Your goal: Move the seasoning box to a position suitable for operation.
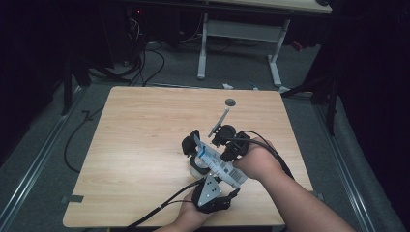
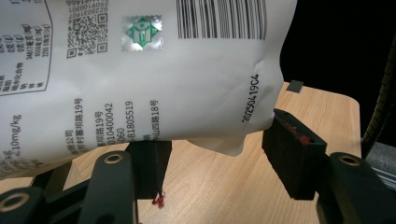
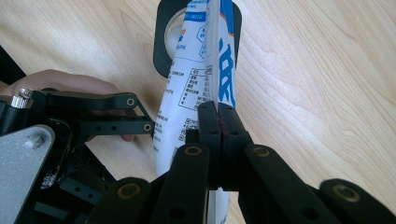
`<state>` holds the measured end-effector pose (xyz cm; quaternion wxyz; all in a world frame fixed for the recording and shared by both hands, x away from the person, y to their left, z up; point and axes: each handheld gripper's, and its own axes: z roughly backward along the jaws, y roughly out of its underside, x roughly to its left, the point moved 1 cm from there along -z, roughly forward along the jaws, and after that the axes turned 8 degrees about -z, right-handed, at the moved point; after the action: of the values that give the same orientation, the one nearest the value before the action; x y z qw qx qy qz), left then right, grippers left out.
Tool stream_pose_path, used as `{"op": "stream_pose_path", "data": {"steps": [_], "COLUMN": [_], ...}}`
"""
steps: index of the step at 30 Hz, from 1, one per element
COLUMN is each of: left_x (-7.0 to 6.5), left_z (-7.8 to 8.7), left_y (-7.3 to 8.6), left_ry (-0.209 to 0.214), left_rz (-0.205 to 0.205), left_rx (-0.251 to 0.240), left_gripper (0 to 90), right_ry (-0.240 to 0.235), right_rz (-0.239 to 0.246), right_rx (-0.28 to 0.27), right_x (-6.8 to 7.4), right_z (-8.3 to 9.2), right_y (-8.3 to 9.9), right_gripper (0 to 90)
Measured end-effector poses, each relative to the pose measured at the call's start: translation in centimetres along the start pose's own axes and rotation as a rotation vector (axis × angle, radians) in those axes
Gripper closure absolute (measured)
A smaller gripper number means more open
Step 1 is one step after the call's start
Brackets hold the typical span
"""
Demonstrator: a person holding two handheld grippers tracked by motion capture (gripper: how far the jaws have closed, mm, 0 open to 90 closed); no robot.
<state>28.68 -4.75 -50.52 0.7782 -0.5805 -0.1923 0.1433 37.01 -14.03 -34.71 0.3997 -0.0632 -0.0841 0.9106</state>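
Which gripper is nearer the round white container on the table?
Left. The left gripper sits just below the white container; the right gripper, pinching the pouch, is farther off at its right.

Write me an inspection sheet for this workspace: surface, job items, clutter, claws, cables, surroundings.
Surface: wooden table, with a round hole near the far edge.
Job items: white printed pouch tilted over a white cup in a black holder.
Clutter: thin grey strip beyond the right claw.
Claws: right claw shut on the pouch edge; left claw open, the pouch corner between its jaws.
Cables: black cable trails from the left claw off the near edge.
Surroundings: dark room, grey floor, white desk frame behind, floor cables.
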Motion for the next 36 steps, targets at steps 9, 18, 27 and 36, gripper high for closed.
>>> {"op": "stream_pose_path", "data": {"steps": [9, 18, 27, 36], "left_x": [0.03, -0.01, -0.05, 0.00], "left_z": [0.02, 0.04, 0.07, 0.05], "left_y": [-0.12, -0.15, -0.23, -0.25], "left_ry": [-0.001, -0.002, -0.005, -0.009], "left_rz": [0.008, 0.010, 0.015, 0.017], "left_rx": [-0.008, -0.015, -0.024, -0.027], "left_gripper": [43.4, 43.4, 43.4, 43.6], "right_ry": [0.007, 0.007, 0.013, 0.011], "right_rz": [-0.004, 0.006, 0.012, 0.010], "right_rx": [0.003, 0.000, -0.005, -0.011], "right_x": [0.08, 0.04, 0.17, 0.16], "right_z": [0.18, 0.15, 0.32, 0.31], "right_y": [-0.15, -0.27, -0.37, -0.41], "right_gripper": [90.0, 90.0, 90.0, 90.0]}}
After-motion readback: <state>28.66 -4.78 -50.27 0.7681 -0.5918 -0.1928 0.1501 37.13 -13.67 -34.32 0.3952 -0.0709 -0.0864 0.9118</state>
